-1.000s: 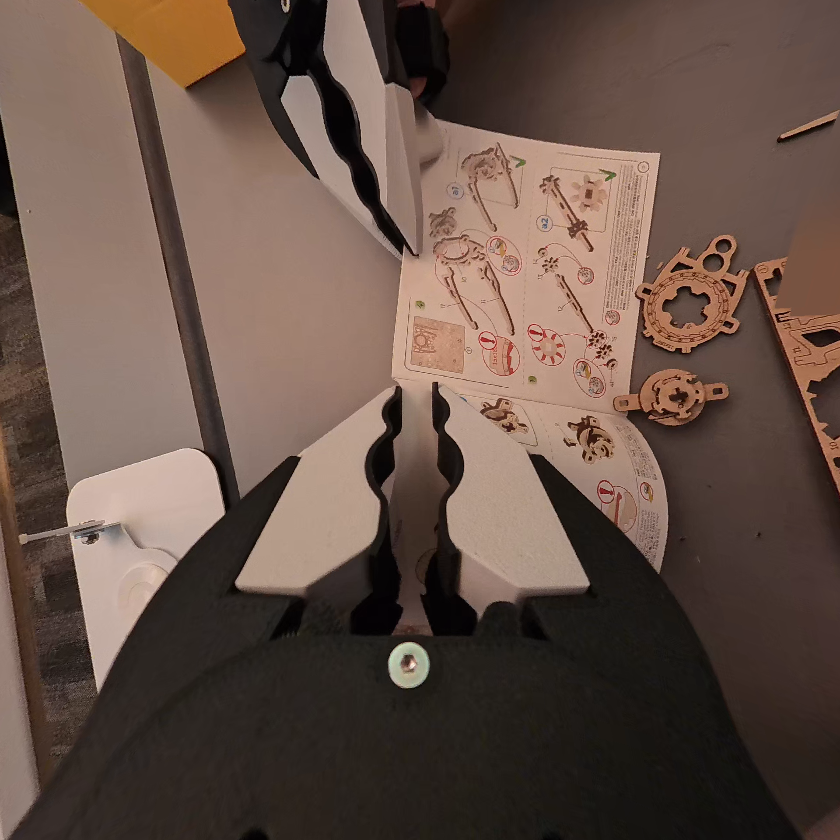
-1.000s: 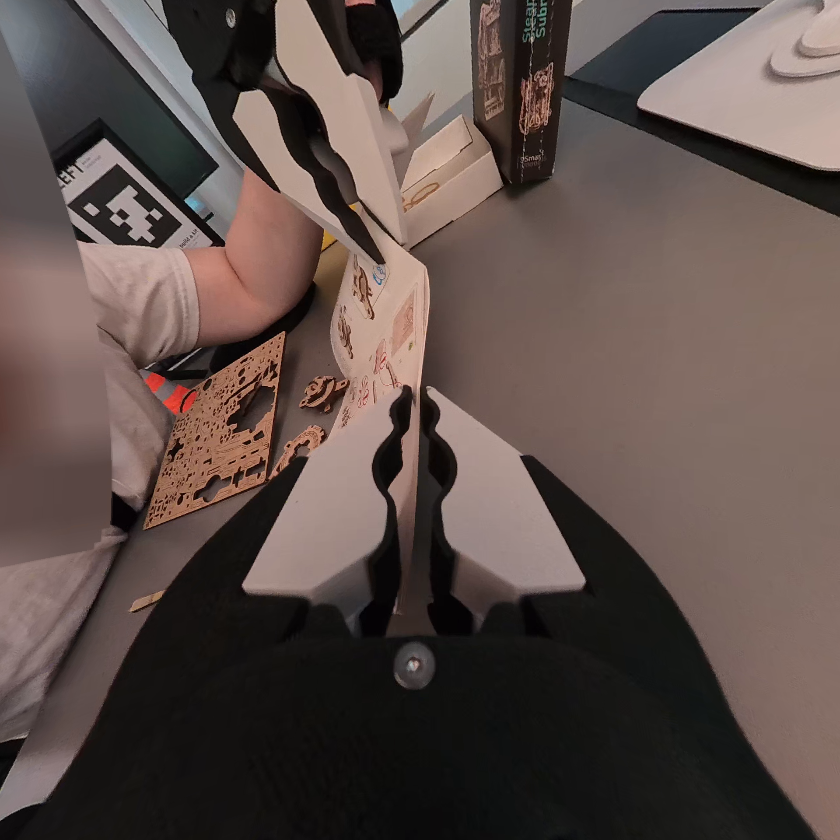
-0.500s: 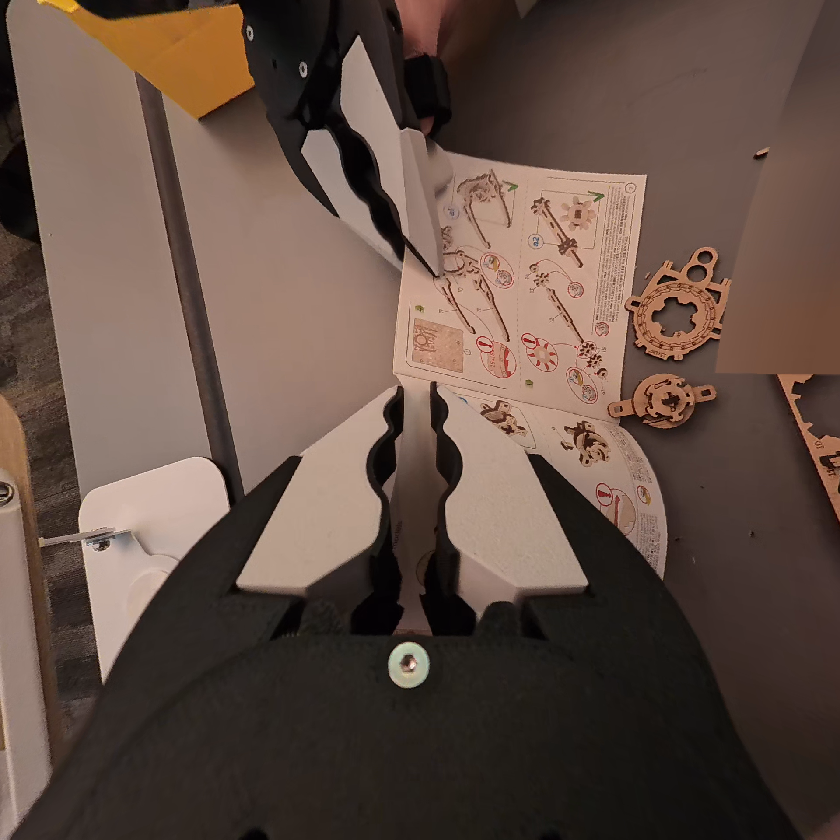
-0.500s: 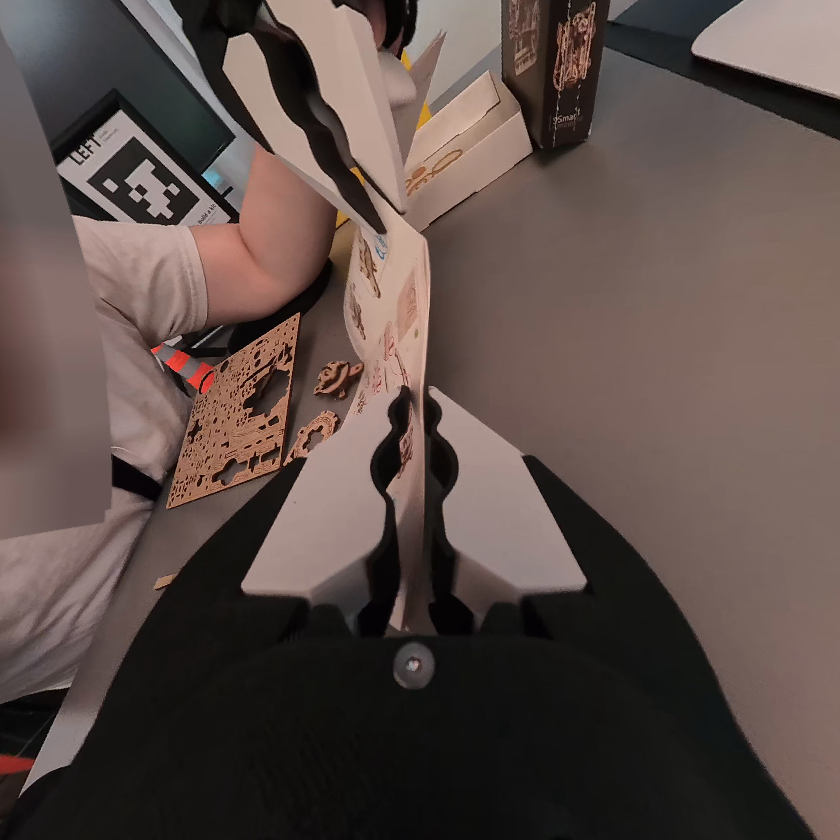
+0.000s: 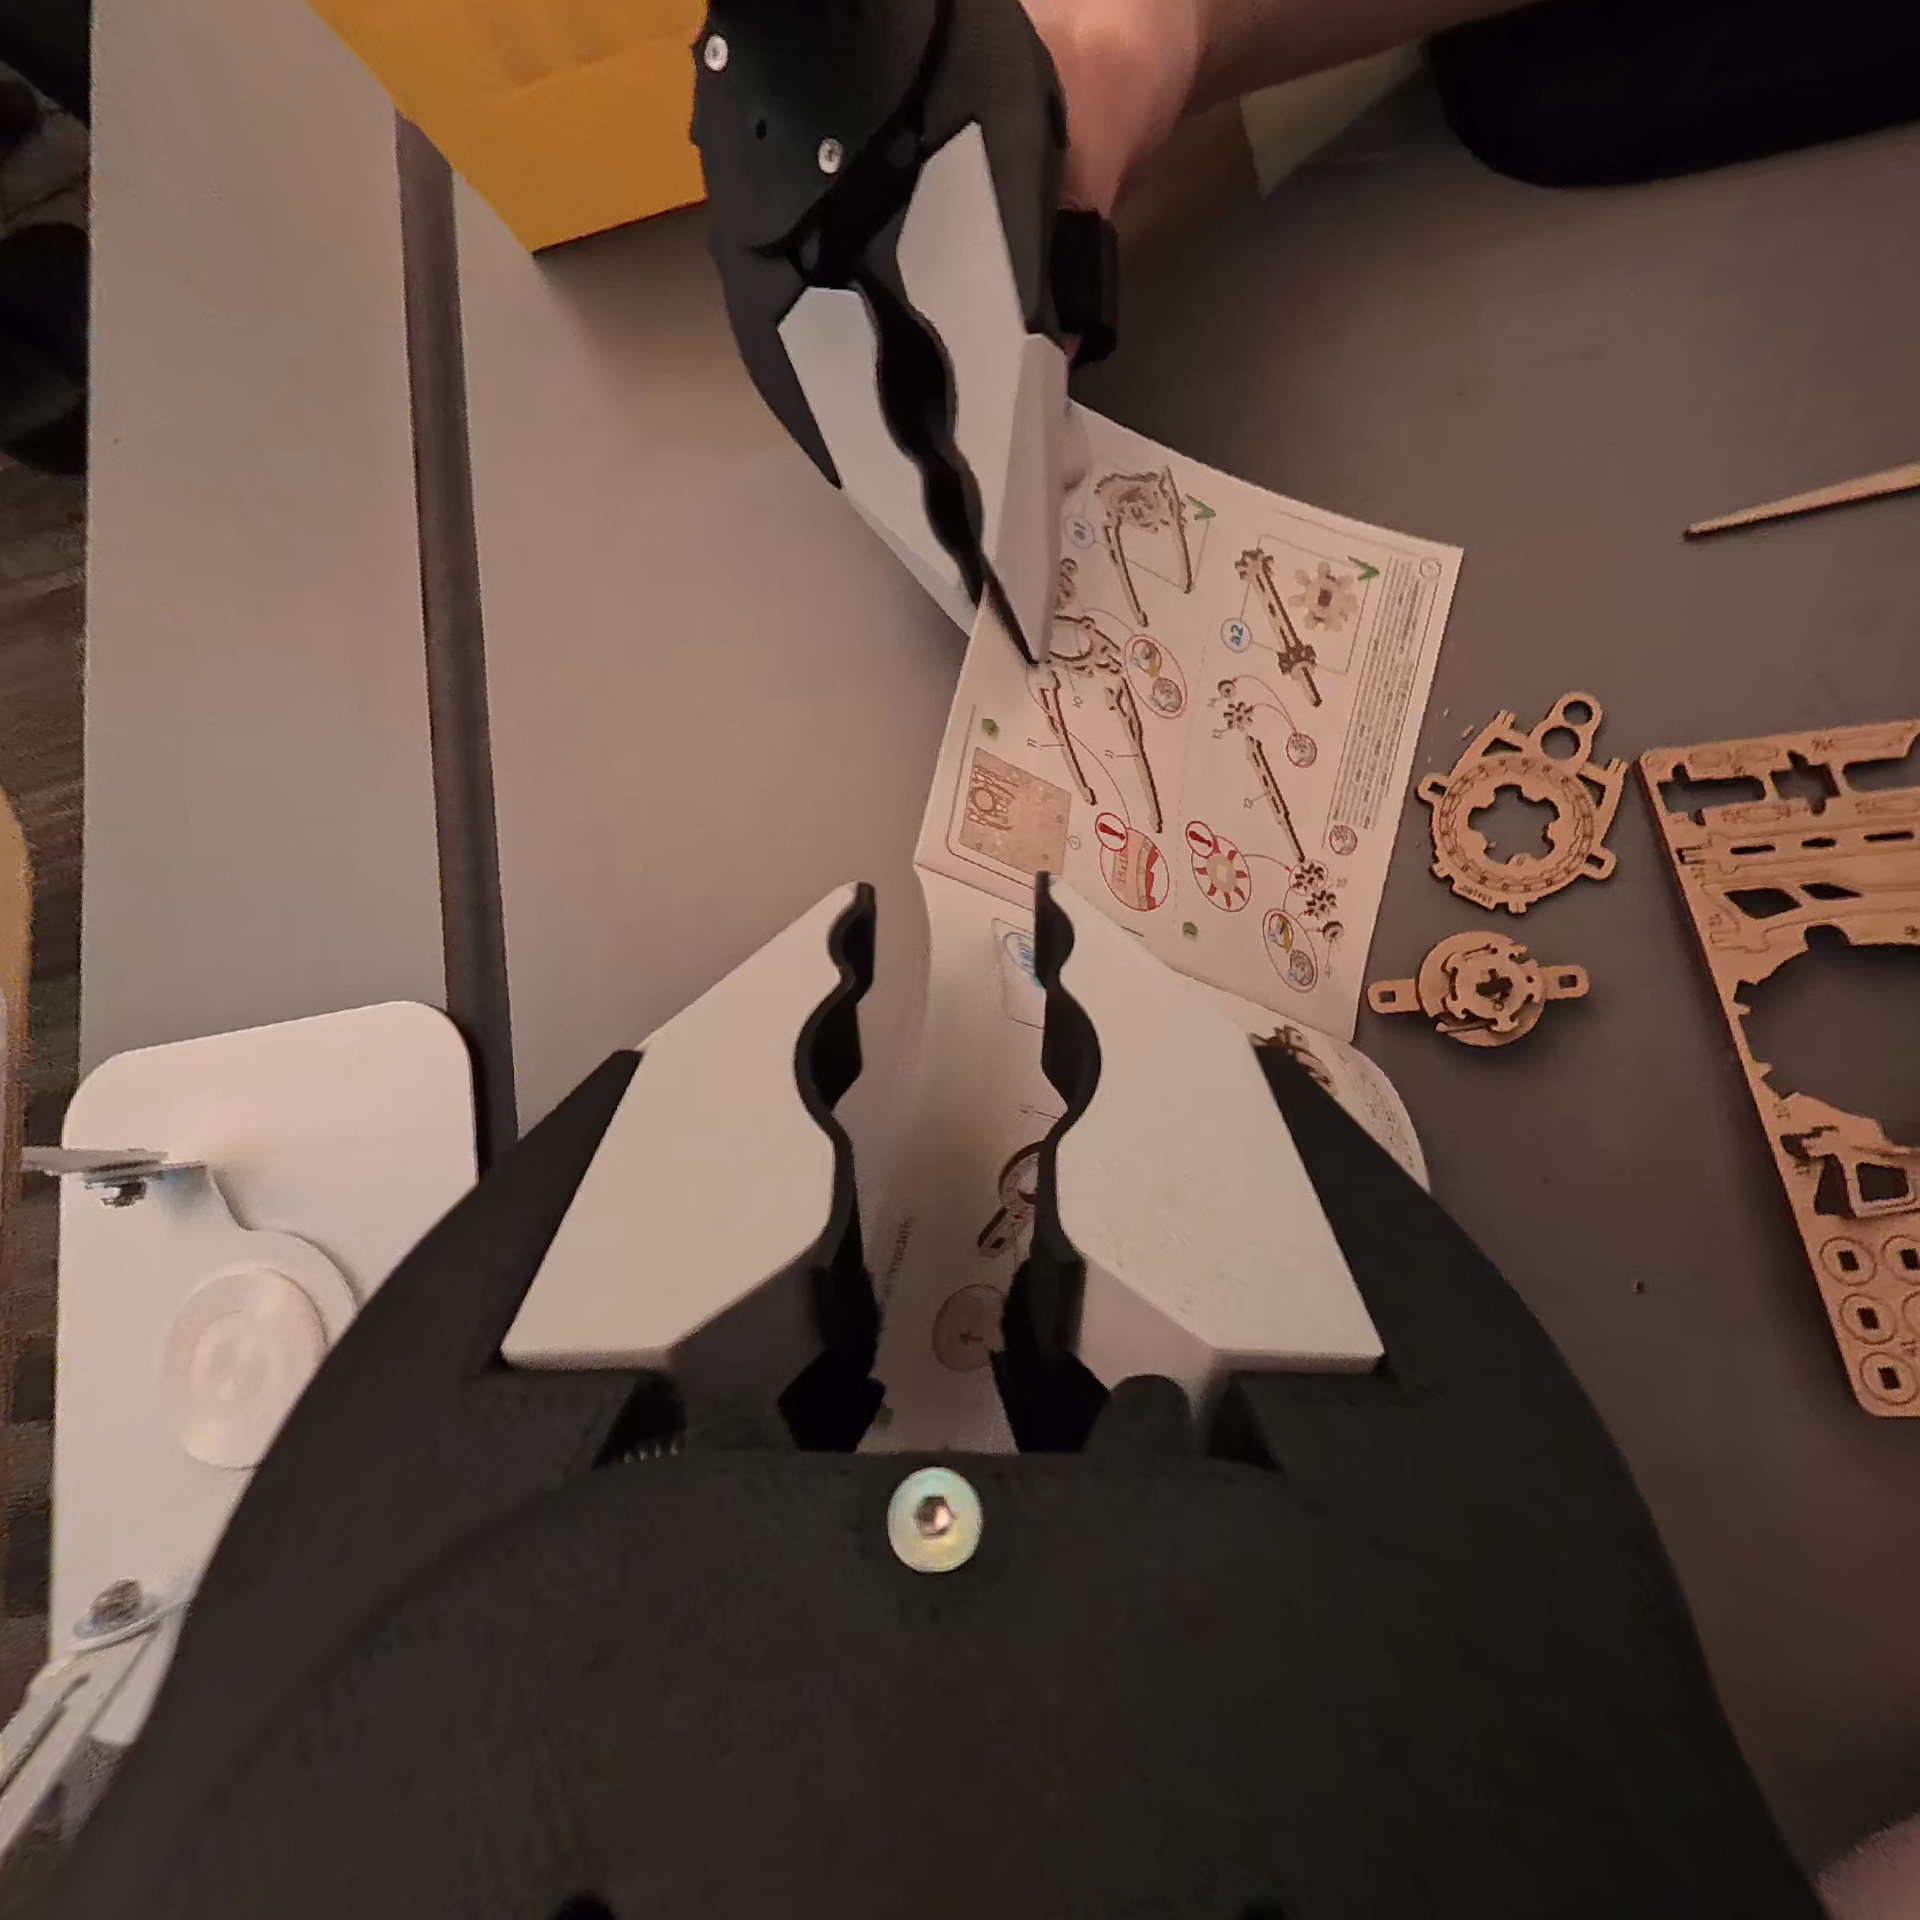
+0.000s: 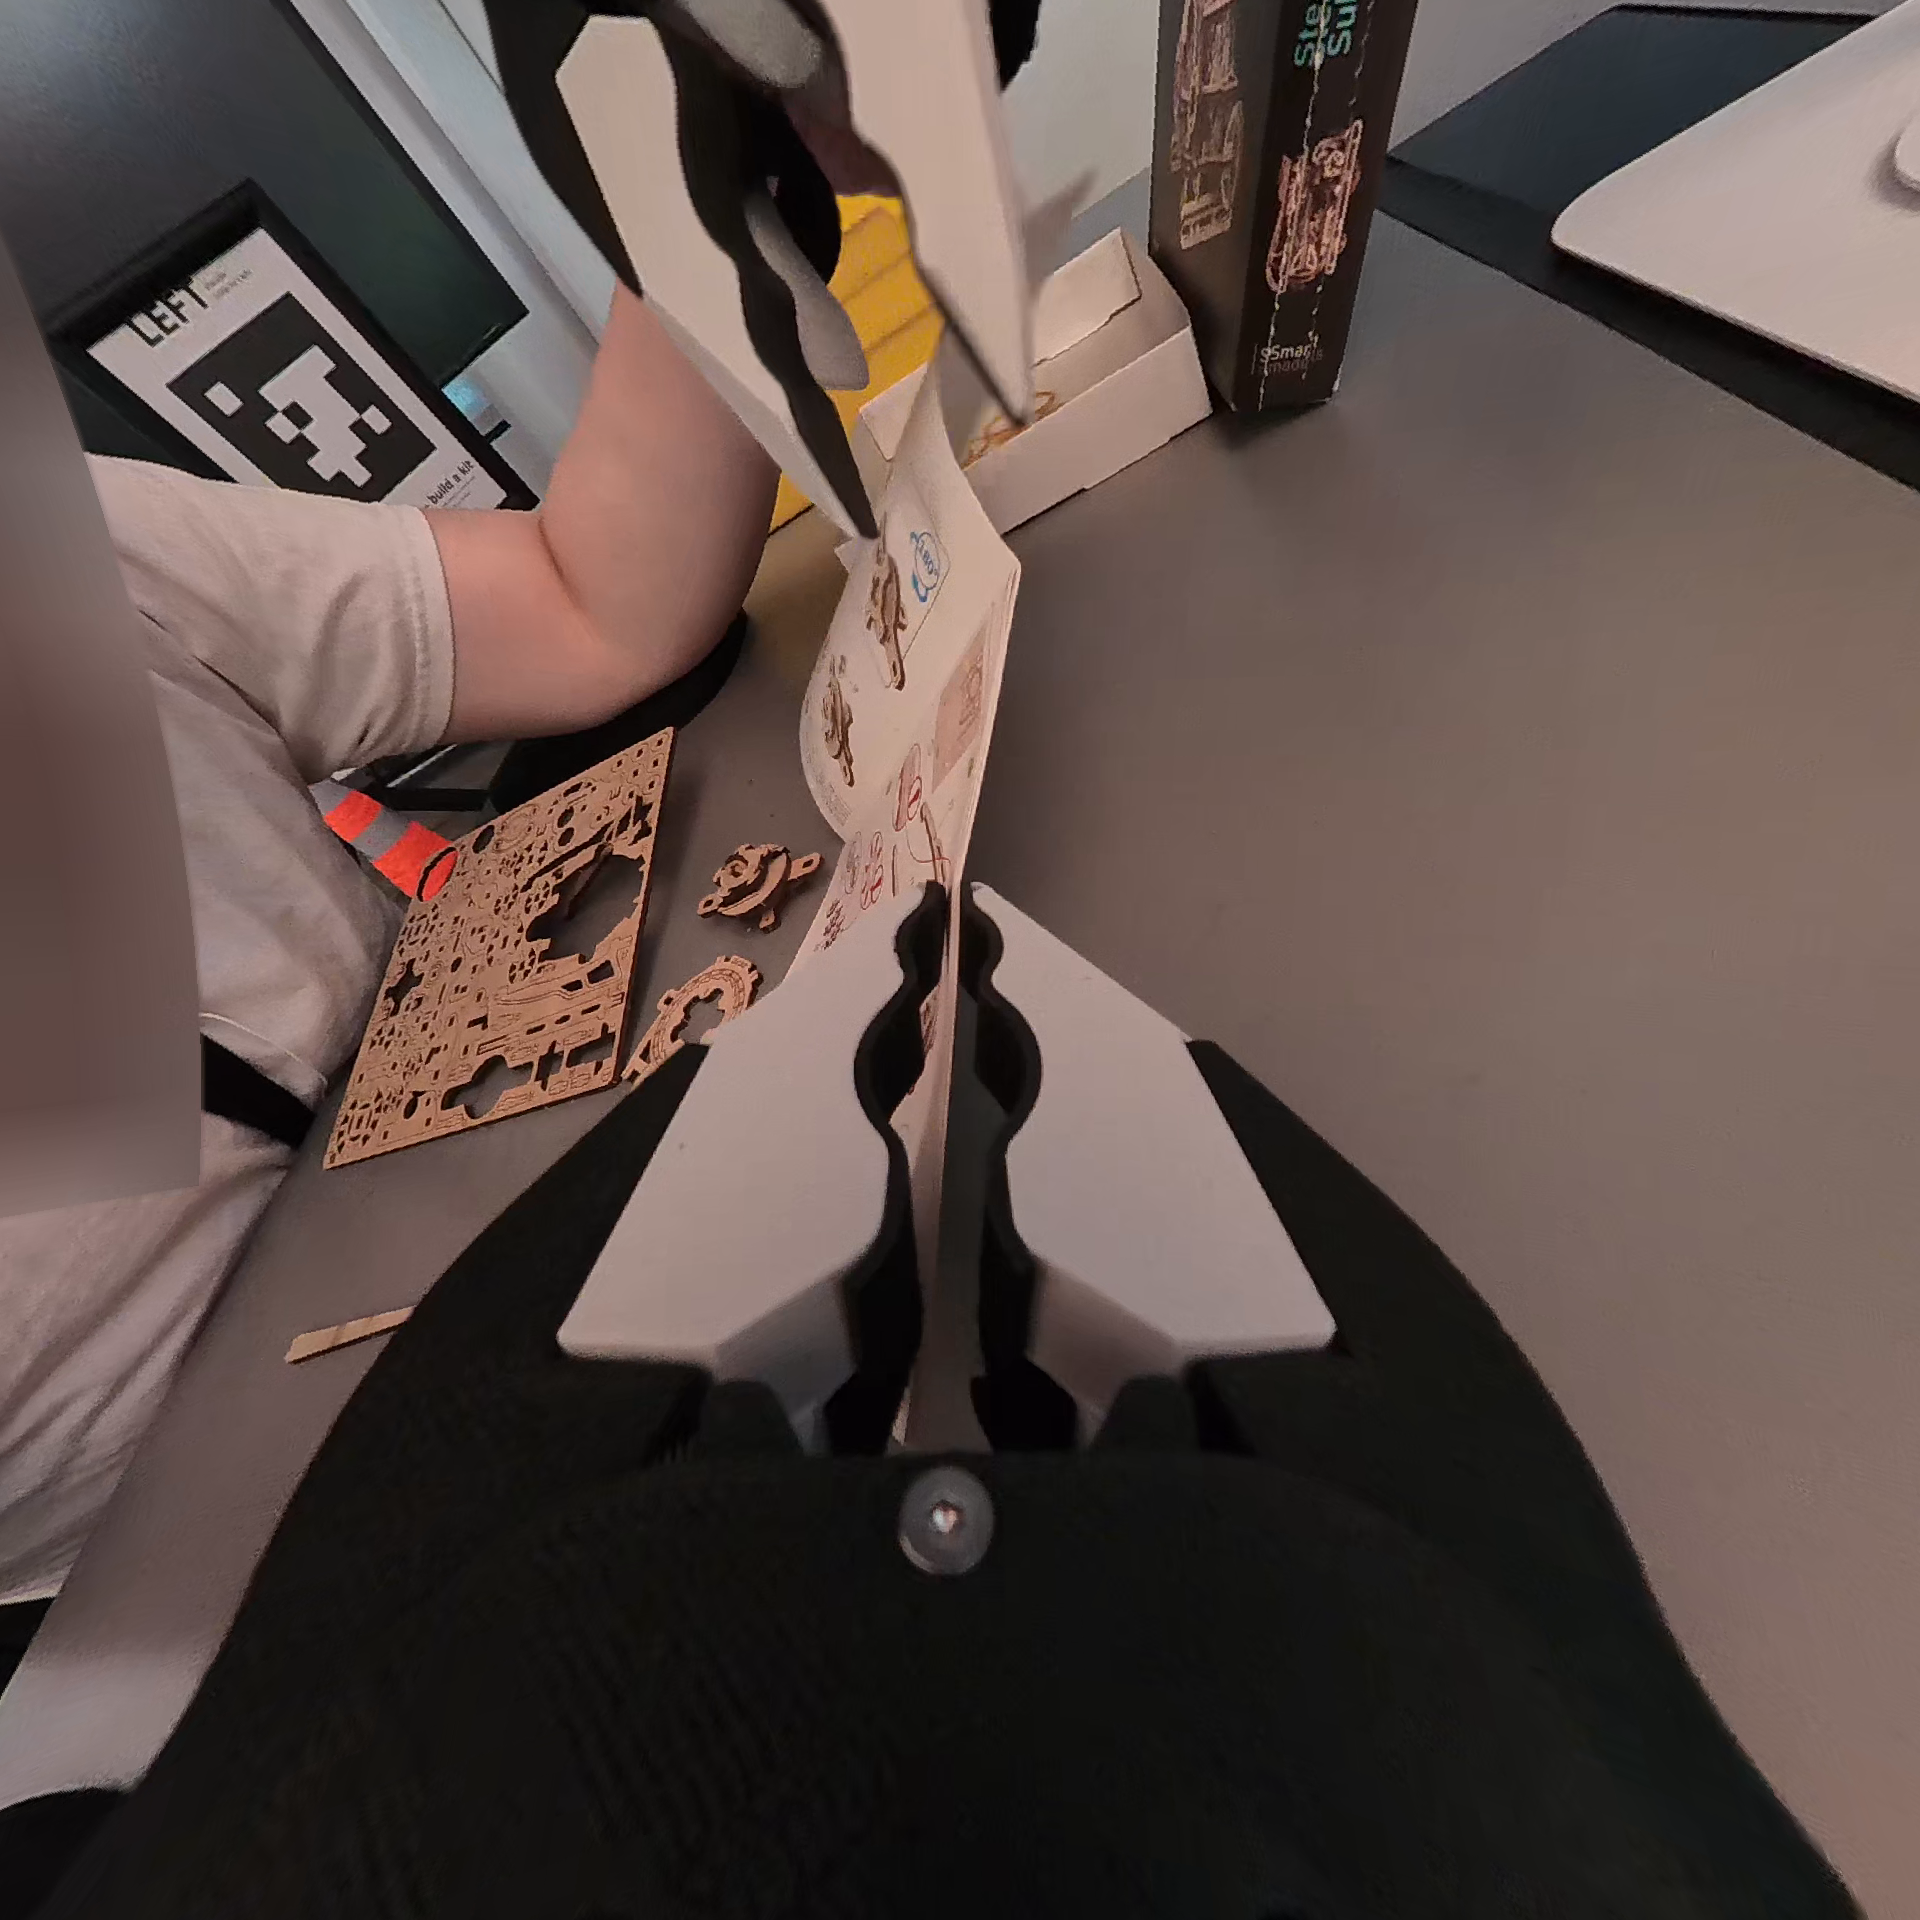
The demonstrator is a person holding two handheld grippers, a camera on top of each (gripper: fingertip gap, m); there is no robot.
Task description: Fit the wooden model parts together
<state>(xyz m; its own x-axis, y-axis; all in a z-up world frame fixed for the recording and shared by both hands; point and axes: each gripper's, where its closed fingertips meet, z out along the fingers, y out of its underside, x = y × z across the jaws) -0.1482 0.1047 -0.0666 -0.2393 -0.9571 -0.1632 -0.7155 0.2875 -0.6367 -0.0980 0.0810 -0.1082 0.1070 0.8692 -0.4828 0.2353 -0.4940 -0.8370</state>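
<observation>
The paper instruction sheet is held up on edge over the grey table. My right gripper is shut on one edge of it. My left gripper is open, its jaws apart with the sheet's other end loose between them. The right gripper shows at the top of the left wrist view, the left gripper at the top of the right wrist view. A wooden ring part, a smaller round wooden part and a wooden parts sheet lie flat beside the paper.
A thin wooden stick lies at the far right. A yellow box, a white box and a tall black box stand at the table's back. A white stand base sits left. A person's arm rests by the parts. There is about 8 cm between the tips of the two grippers. From either gripper's tips it is about 25 cm to the thin wooden stick.
My left gripper has opened and let go of the instruction sheet. My right gripper still holds the sheet and has come closer to the left one.
</observation>
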